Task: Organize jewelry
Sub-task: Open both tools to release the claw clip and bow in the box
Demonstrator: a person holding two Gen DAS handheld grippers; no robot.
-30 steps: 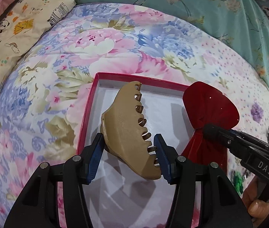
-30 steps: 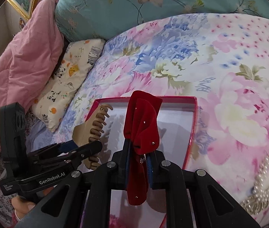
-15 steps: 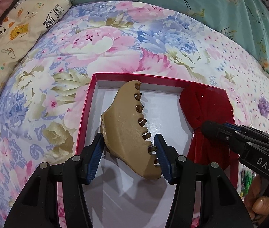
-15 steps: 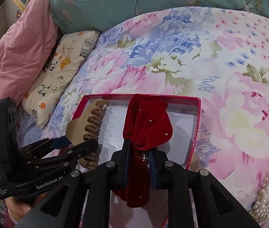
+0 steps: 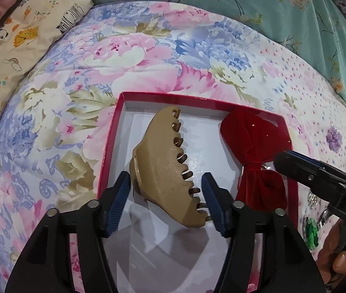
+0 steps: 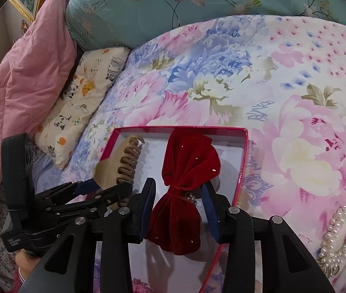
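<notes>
A red box with a white inside [image 5: 114, 131] [image 6: 242, 161] lies on the floral bedspread. A tan claw hair clip [image 5: 165, 168] [image 6: 118, 166] lies in its left part, between the fingers of my left gripper [image 5: 165, 195] [image 6: 104, 190], whose jaws stand apart with small gaps to the clip. A red velvet bow clip [image 6: 185, 188] [image 5: 256, 146] lies in the box's right part. My right gripper [image 6: 179, 202] [image 5: 285, 163] is open around the bow's knot, both pads clear of it.
A pearl piece [image 6: 339, 234] lies on the bedspread right of the box. A green item [image 5: 310, 234] and metal trinkets lie near the right hand. A cartoon pillow [image 6: 82, 107], a pink quilt [image 6: 21, 73] and a teal pillow [image 6: 173, 7] border the bed.
Both grippers lowered their items into the box. My right gripper opened and let go of the bow, which now lies flat. My left gripper's jaws spread apart off the tan clip.
</notes>
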